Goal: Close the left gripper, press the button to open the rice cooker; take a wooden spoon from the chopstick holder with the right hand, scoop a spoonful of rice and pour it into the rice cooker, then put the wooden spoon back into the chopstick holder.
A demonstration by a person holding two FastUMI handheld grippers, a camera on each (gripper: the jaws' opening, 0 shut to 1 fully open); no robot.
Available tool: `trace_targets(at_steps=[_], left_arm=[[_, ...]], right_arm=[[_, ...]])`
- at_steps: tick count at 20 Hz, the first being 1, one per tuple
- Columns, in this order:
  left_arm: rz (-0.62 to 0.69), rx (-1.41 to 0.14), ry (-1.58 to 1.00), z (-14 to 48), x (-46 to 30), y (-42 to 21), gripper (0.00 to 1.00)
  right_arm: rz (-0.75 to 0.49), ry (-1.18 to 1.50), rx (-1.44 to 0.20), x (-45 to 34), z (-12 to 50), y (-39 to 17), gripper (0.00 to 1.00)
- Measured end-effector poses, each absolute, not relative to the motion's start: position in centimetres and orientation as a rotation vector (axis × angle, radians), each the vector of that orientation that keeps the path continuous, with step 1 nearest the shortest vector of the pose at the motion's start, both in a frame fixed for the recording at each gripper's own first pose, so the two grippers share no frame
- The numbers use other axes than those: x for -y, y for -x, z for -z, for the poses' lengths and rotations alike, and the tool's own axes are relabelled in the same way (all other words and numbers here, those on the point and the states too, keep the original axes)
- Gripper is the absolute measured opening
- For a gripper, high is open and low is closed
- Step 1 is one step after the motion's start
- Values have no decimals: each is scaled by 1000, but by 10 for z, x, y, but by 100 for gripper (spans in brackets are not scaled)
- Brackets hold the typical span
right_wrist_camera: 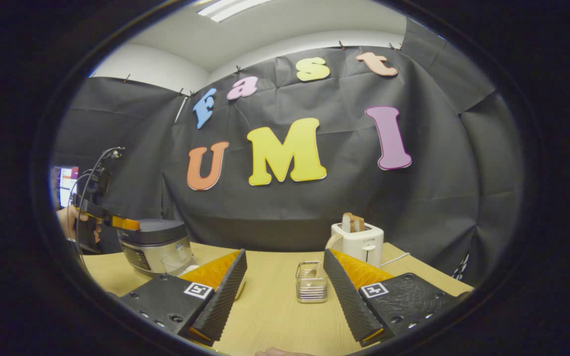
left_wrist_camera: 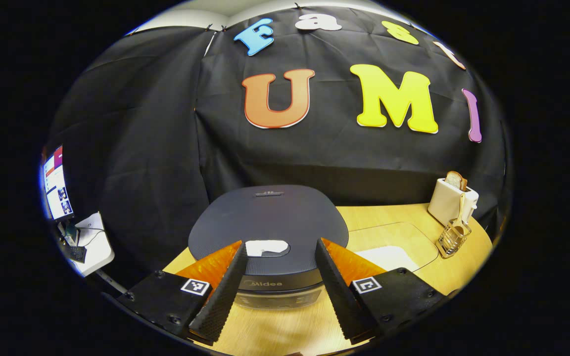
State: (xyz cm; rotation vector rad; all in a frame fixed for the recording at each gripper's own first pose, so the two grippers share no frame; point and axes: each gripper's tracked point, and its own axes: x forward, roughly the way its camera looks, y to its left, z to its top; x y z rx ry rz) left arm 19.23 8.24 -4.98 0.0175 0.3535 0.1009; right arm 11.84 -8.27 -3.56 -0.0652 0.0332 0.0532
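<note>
My left gripper (left_wrist_camera: 278, 277) hung wide apart over the dark round lidded rice cooker (left_wrist_camera: 268, 228), step 1 pending: I judged I must close it, then press the white button (left_wrist_camera: 266, 247); right gripper (right_wrist_camera: 285, 289) gaped idle.

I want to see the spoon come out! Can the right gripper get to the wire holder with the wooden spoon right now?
Probably yes. The right gripper is open, and the wire chopstick holder with the wooden spoon stands straight ahead on bare wooden table, nothing between them.

Left hand-held gripper (left_wrist_camera: 278, 277) fingers spread, right hand-held gripper (right_wrist_camera: 285, 291) seemingly likewise
</note>
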Motion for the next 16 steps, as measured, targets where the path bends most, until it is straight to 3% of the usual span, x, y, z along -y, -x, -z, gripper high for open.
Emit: trace_targets(at_steps=[8,12,16], left_arm=[[-171,-153,-43,45,-80,-187,86],[-146,-124,57,43,-72,-176,86],[-71,-188,175,49,-55,-145,82]], right_arm=[[-88,58,-78,40,37,-74,91],[-80,108,-93,19,26,-56,93],[17,155,-99,26,16,-36,95]])
